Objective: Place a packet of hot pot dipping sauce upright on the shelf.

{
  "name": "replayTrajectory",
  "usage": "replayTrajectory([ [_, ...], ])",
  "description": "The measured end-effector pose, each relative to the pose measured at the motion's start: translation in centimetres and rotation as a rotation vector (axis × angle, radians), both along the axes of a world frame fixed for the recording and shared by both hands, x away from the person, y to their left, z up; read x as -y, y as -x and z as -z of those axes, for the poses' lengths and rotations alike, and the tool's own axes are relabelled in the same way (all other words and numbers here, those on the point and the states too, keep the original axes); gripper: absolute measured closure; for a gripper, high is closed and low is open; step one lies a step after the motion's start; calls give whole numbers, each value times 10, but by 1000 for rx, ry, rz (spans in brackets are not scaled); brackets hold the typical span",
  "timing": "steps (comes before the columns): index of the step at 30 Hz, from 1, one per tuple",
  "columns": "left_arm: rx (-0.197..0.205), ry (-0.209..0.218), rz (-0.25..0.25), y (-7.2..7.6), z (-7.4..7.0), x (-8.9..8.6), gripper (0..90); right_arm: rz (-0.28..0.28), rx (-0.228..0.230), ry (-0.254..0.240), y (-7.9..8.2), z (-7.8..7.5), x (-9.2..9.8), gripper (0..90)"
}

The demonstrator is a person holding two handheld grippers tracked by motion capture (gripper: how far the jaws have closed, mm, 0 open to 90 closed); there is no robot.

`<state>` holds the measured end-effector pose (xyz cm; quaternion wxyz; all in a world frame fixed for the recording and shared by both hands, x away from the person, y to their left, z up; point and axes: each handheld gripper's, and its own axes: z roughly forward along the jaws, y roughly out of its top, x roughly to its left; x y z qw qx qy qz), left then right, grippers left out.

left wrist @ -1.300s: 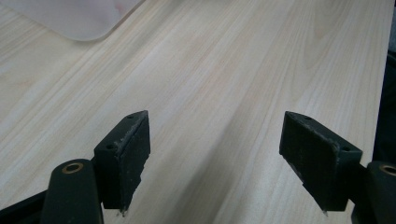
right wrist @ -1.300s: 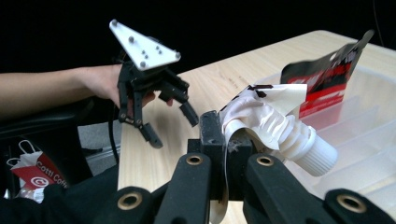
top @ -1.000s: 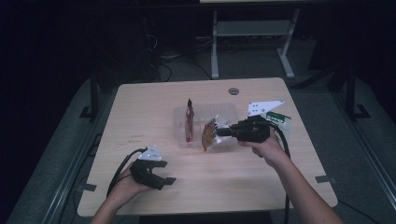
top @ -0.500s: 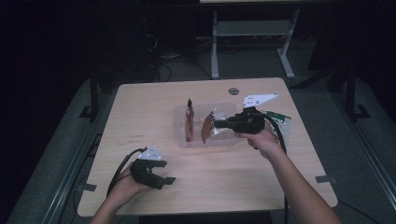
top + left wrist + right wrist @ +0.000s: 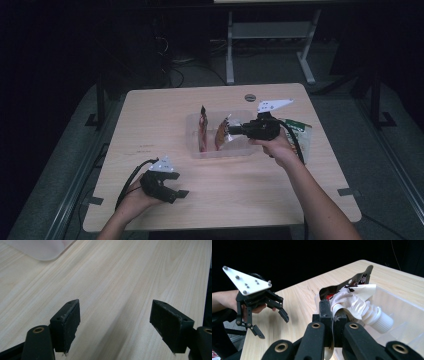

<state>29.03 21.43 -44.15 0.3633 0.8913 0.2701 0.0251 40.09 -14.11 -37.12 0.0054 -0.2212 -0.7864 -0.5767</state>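
The table (image 5: 220,195) is being left bare across its near half, so plenty of open wood is being offered for sweeping moves, while its far edge and right edge are being crowded by the work. A clear plastic bin (image 5: 195,145) is being kept at the middle of the table, towards the far side, its rim open upward, presumably so pouches can be dropped in from above. One dark red pouch (image 5: 202,131) is being stood upright inside it near the left wall. A green packet (image 5: 302,134) is being left flat on the table just right of the bin, partly hidden under the right forearm and close to the table's right edge.

The right hand-held gripper (image 5: 231,131) is being held level over the bin, pointing across it, and its jaws are being pressed tight on the crumpled top of a spouted pouch (image 5: 359,305); the white cap is being aimed down into the bin, so a lowering beside the standing pouch is judged to be in hand. Little room is being left between that pouch and the bin's walls.

The left hand-held gripper (image 5: 177,194) is being rested near the front left edge, its jaws spread wide with nothing between them, well apart from the bin.
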Motion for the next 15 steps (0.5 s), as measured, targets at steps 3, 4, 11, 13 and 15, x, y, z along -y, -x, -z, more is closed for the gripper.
replayTrajectory([
  [3,0,-2,3,0,0,0,241,0,-10,7,0,3,-1,889],
  [4,1,-1,4,0,0,0,241,2,-12,10,0,3,-1,889],
  [11,-3,-3,7,0,1,2,241,6,-12,32,0,8,-6,889],
  [13,-4,-3,6,0,1,2,241,6,-15,38,-1,11,-8,888],
  [15,-6,-3,7,0,1,2,241,6,-19,43,-1,12,-9,887],
])
